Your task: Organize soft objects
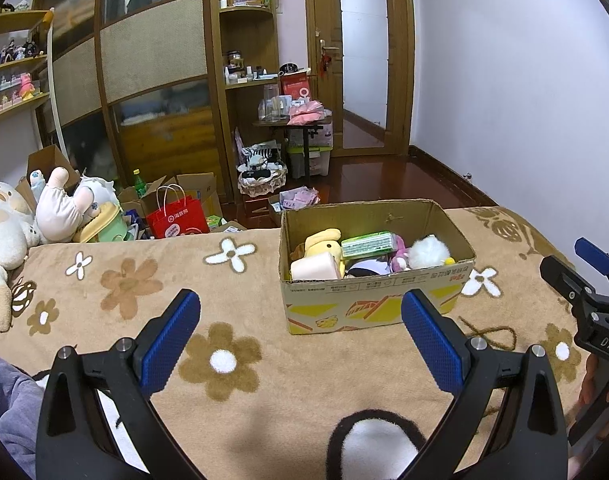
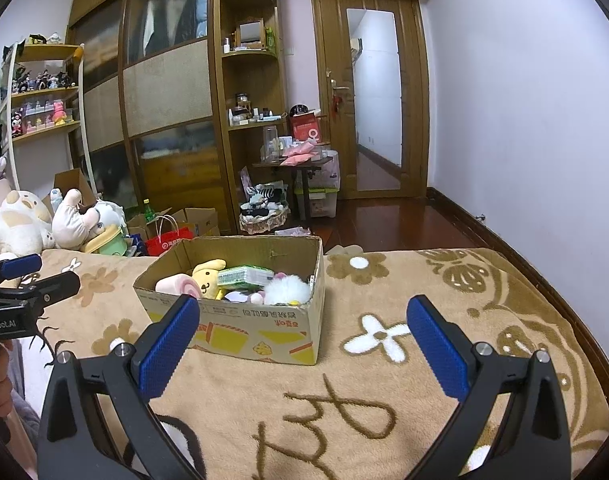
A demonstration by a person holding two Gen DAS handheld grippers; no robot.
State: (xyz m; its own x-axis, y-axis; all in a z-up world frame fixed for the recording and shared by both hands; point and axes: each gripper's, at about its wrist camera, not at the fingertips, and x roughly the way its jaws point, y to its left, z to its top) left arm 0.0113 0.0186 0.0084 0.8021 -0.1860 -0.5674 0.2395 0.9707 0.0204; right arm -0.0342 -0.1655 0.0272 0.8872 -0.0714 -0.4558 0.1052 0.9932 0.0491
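Note:
A cardboard box (image 1: pixel 368 308) stands on the tan flower-patterned blanket (image 1: pixel 144 276); it also shows in the right wrist view (image 2: pixel 264 336). It holds a yellow plush (image 1: pixel 324 242), a pink roll cushion (image 1: pixel 314 268), a green tissue pack (image 1: pixel 368 243), a white fluffy toy (image 1: pixel 428 251) and a purple toy (image 1: pixel 400 258). My left gripper (image 1: pixel 300 312) is open and empty, in front of the box. My right gripper (image 2: pixel 302 320) is open and empty, in front of the box and to its right. Each gripper shows at the edge of the other's view.
Large plush toys (image 1: pixel 8 220) lie at the blanket's far left. Beyond the bed are a red paper bag (image 1: pixel 178 220), open cartons, a wardrobe (image 1: pixel 152 60), shelves, a small table (image 1: pixel 292 120) and a door (image 1: pixel 364 60). The white wall (image 1: pixel 524 80) is to the right.

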